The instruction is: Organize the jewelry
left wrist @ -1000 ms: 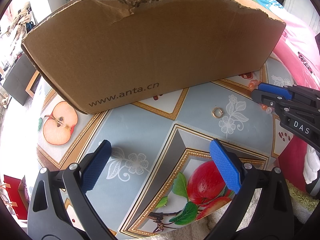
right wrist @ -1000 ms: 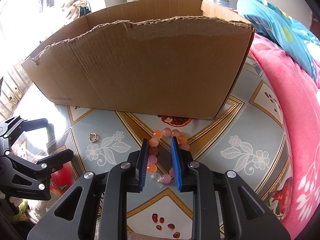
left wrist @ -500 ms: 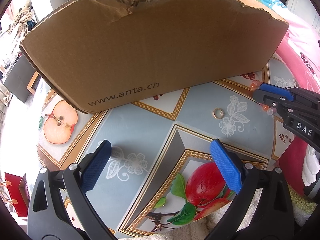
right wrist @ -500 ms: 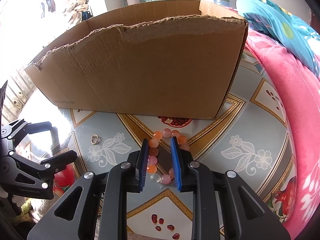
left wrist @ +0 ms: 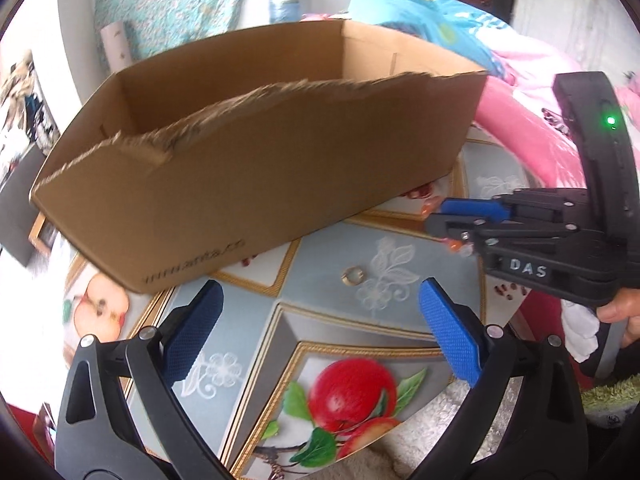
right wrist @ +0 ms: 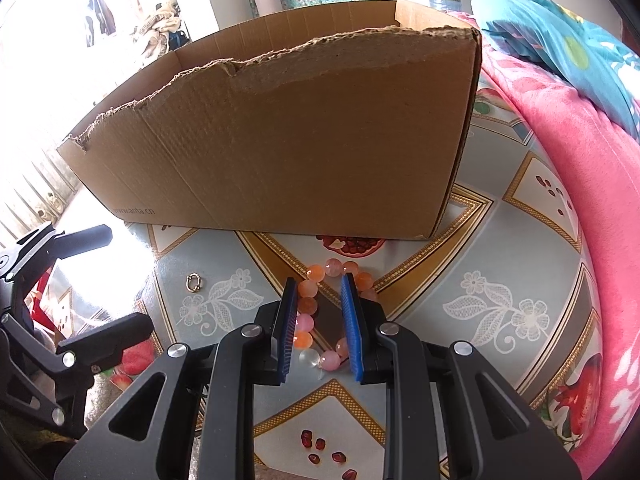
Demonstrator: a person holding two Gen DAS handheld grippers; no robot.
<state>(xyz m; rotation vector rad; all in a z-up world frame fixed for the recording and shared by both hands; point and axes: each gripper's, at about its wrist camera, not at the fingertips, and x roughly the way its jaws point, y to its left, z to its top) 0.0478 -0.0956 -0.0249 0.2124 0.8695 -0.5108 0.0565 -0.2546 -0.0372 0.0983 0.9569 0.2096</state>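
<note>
A small gold ring [left wrist: 353, 276] [right wrist: 193, 282] lies on the fruit-print tablecloth, just ahead of my left gripper [left wrist: 320, 296] [right wrist: 124, 280]. That gripper's jaws are wide apart and closing a little, with nothing between them. A bracelet of pink and orange beads [right wrist: 316, 273] [left wrist: 454, 245] lies in front of the cardboard box [left wrist: 260, 168] [right wrist: 300, 140]. My right gripper [right wrist: 318, 280] [left wrist: 440, 216] stands low over it, jaws narrow. The bracelet's left strand lies between the pads and its right strand is outside the right finger. The pads do not press the beads.
The open box has a torn front rim and fills the far side of the table. A pink blanket [right wrist: 580, 184] and blue bedding [right wrist: 560, 40] lie to the right. A hand [left wrist: 618, 312] holds the right gripper's handle.
The left gripper has lifted and tipped, so the box's inside now shows and the ring sits closer between its fingertips. The right gripper and bracelet have stayed put.
</note>
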